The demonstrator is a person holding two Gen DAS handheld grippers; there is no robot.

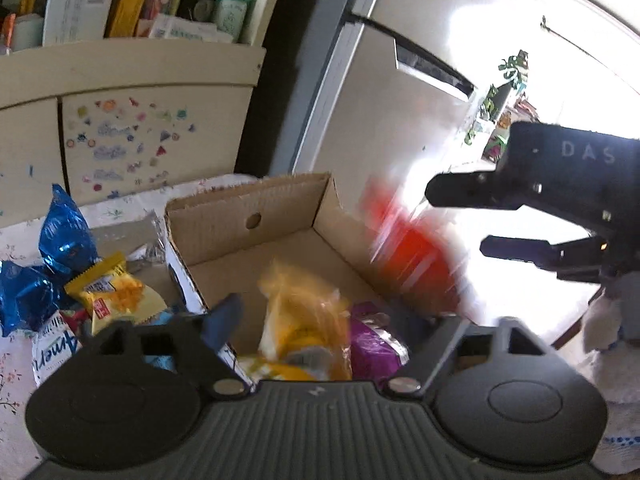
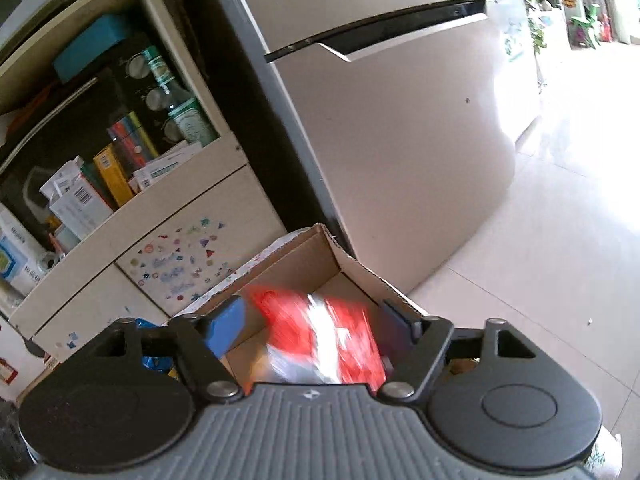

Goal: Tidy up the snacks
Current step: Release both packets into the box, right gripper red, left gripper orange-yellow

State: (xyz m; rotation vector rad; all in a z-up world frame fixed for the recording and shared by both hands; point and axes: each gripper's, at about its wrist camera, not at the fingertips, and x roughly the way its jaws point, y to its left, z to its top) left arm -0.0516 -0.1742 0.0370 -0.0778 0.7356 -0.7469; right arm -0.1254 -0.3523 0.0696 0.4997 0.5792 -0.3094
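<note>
A cardboard box (image 1: 248,204) stands open on the table. A yellow snack bag (image 1: 304,312) and a purple packet (image 1: 372,344) lie inside it. A blurred red snack packet (image 1: 412,256) is in the air over the box's right wall, clear of the right gripper (image 1: 456,220), whose fingers are spread. In the right wrist view the red packet (image 2: 340,336) shows blurred between the open fingers, over the box (image 2: 360,268). My left gripper (image 1: 320,320) is open above the box's near end, holding nothing.
Blue foil bags (image 1: 64,236), a yellow packet (image 1: 112,292) and a white packet (image 1: 52,352) lie on the table left of the box. A cabinet with stickers (image 1: 132,140) and a fridge (image 1: 400,80) stand behind. Tiled floor (image 2: 540,240) lies to the right.
</note>
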